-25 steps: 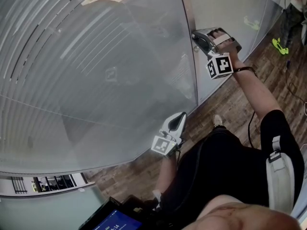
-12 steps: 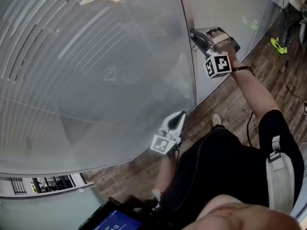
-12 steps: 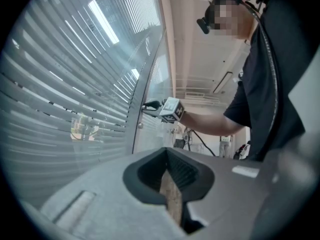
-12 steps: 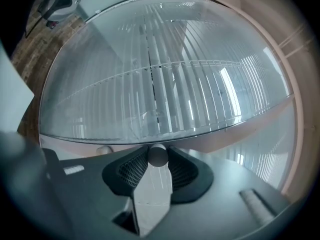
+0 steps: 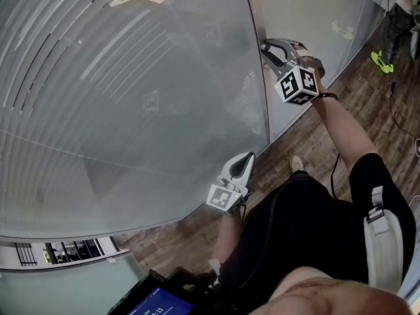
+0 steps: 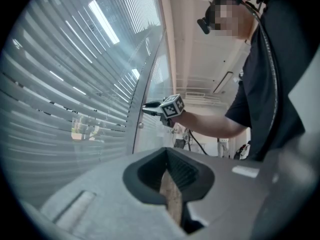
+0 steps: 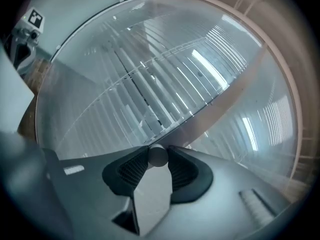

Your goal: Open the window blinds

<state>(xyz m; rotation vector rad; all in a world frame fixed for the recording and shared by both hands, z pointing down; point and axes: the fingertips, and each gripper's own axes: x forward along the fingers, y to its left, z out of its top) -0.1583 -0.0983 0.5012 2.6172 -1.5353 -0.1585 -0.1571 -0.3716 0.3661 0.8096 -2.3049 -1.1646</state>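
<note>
The blinds (image 5: pixel 98 64) hang with their slats nearly flat behind a large glass pane (image 5: pixel 131 195). A metal frame post (image 5: pixel 254 12) runs along the pane's right edge. On that post sits a small round knob (image 7: pixel 158 155), and the right gripper (image 5: pixel 267 47) is clenched on it, both pads pressing its sides. The left gripper (image 5: pixel 248 157) hangs low near the pane's lower right corner, its jaws together on nothing, clear of the glass.

Past the post is a second pane (image 5: pixel 308 12), and below both runs a dark wooden floor (image 5: pixel 308 133). Bright green items (image 5: pixel 382 62) lie on the floor well off to the right. A lit screen (image 5: pixel 154 302) shows at the bottom edge, its digits too small to read. Each gripper's cube carries only black-and-white square markers.
</note>
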